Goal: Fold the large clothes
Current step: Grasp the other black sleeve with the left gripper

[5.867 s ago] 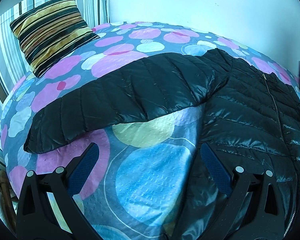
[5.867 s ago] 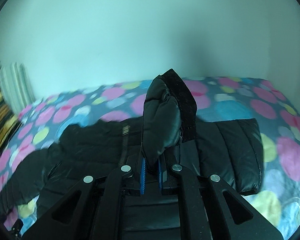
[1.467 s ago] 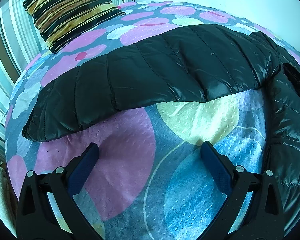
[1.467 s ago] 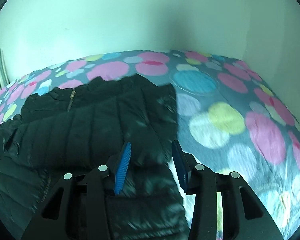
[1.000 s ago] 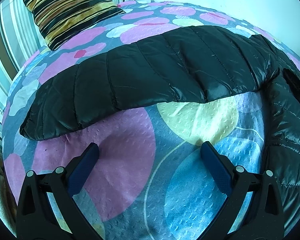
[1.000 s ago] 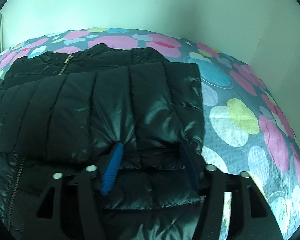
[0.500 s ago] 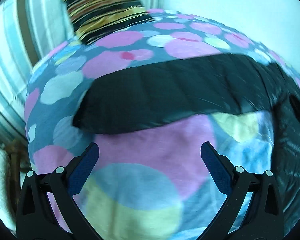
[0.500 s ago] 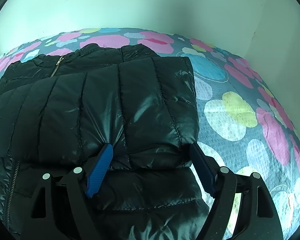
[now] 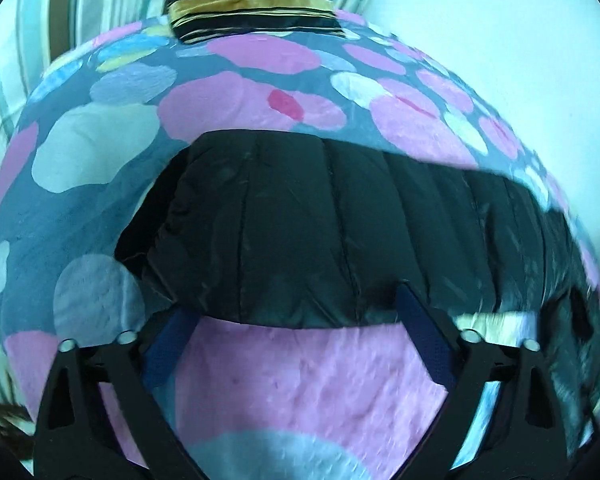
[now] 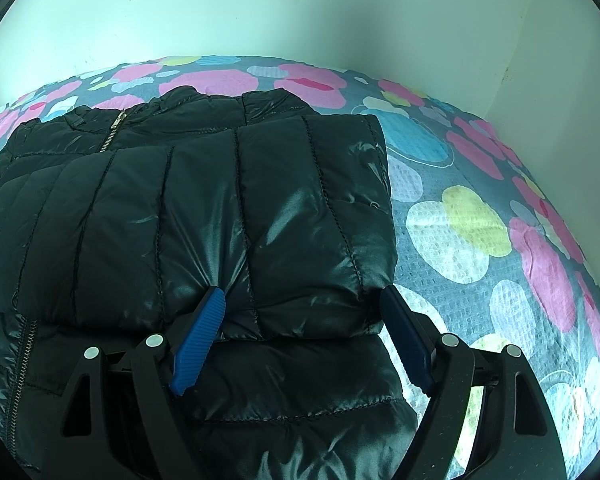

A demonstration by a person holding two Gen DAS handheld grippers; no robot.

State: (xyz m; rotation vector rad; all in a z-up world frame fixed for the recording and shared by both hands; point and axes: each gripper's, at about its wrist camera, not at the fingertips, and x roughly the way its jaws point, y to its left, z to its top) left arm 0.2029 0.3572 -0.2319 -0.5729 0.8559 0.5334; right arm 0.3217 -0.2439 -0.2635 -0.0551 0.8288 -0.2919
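A black quilted puffer jacket [image 10: 180, 220] lies front-up on a bed with a dotted cover. In the right wrist view its one sleeve [image 10: 228, 216] lies folded across the chest, below the zipped collar. My right gripper [image 10: 300, 312] is open, its blue pads at the folded sleeve's near edge, holding nothing. In the left wrist view the other sleeve [image 9: 320, 232] stretches out flat to the left. My left gripper [image 9: 296, 320] is open, its pads at the near edge of that sleeve close to the cuff, touching or just over the fabric.
The bed cover [image 9: 292, 380] has pink, blue and yellow circles. A striped cushion [image 9: 252, 4] stands at the head of the bed against striped bedding [image 9: 32, 40]. A white wall [image 10: 300, 12] runs along the far side and the right corner.
The right gripper let go of the sleeve it carried, left it folded across the chest, and opened wide. The left gripper swung left and moved forward up to the outstretched sleeve's cuff end.
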